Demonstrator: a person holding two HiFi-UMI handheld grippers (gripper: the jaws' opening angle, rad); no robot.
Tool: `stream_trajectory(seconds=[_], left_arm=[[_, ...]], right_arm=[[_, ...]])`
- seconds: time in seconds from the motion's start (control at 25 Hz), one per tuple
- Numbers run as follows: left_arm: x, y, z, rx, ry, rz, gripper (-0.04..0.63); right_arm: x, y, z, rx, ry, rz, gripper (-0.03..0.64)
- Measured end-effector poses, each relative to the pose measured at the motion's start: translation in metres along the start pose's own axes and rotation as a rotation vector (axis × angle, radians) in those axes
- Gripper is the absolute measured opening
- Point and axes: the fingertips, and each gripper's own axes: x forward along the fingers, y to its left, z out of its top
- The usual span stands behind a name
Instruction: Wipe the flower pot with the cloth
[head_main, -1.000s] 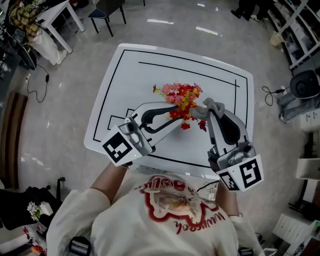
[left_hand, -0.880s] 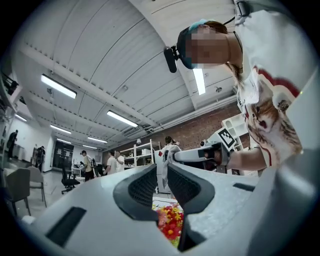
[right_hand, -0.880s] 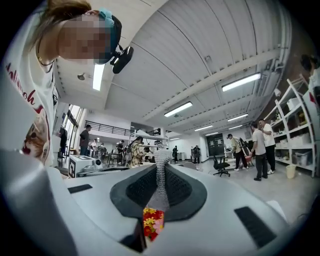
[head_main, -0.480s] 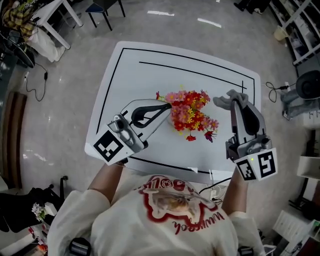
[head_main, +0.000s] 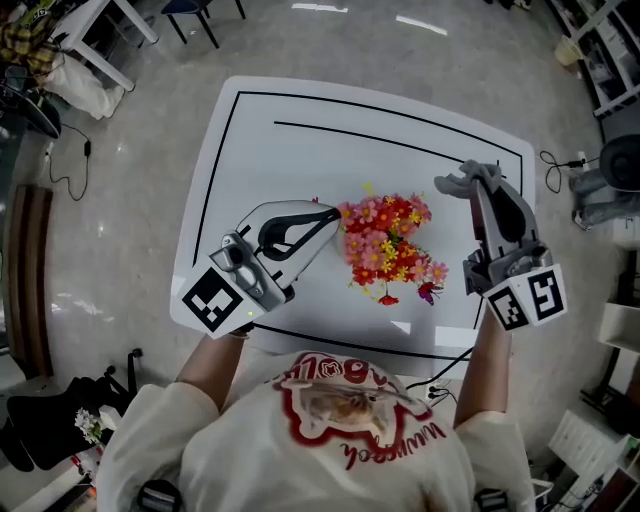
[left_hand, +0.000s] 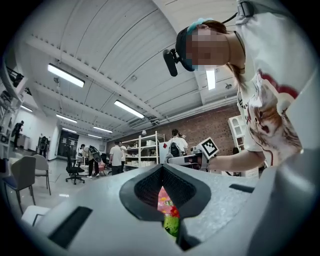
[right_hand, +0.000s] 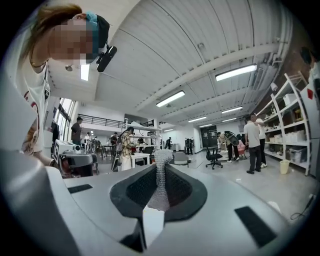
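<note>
A bunch of red, pink and yellow flowers (head_main: 385, 250) stands near the middle of the white table (head_main: 300, 130); the blooms hide the pot under them. My left gripper (head_main: 338, 212) reaches it from the left, its jaws shut at the bunch's left edge. In the left gripper view, flowers (left_hand: 167, 212) show in the narrow slit between the jaws of the left gripper (left_hand: 167, 220). My right gripper (head_main: 472, 178) hovers to the right of the flowers, apart from them, shut on a grey cloth (head_main: 452, 185). The cloth (right_hand: 161, 175) sticks up from the jaws of the right gripper (right_hand: 159, 200).
Black lines mark a frame on the table. A cable (head_main: 440, 375) hangs at the near edge. A chair (head_main: 200, 15) and another table stand at the far left, and shelves (head_main: 610, 60) at the right. People stand far off in both gripper views.
The right gripper with the cloth has pulled away from the flowers to the right. The left gripper and the flowers have shifted toward the table's near edge.
</note>
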Motion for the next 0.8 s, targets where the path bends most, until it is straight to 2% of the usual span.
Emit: stream_trajectory(seconds=[0.2,0.44,0.64,0.8], left_arm=[[0.001,0.021,-0.012,-0.019,0.010,0.036,0.003],[0.003,0.036,-0.026,-0.030,0.037,0.056,0.003],[0.004,0.045,-0.038,-0.053,0.048,0.079,0.003],[0.005,0.050,-0.046,-0.061,0.063,0.087,0.003]], right_arm=[[0.023,-0.008,-0.026,0.000,0.043,0.043,0.031],[0.045,-0.002,-0.045,-0.001,0.069,0.144,0.031],[0.055,0.003,-0.060,0.060,0.070,0.227,0.032],[0.061,0.009,-0.071,0.056,0.097,0.271,0.032]])
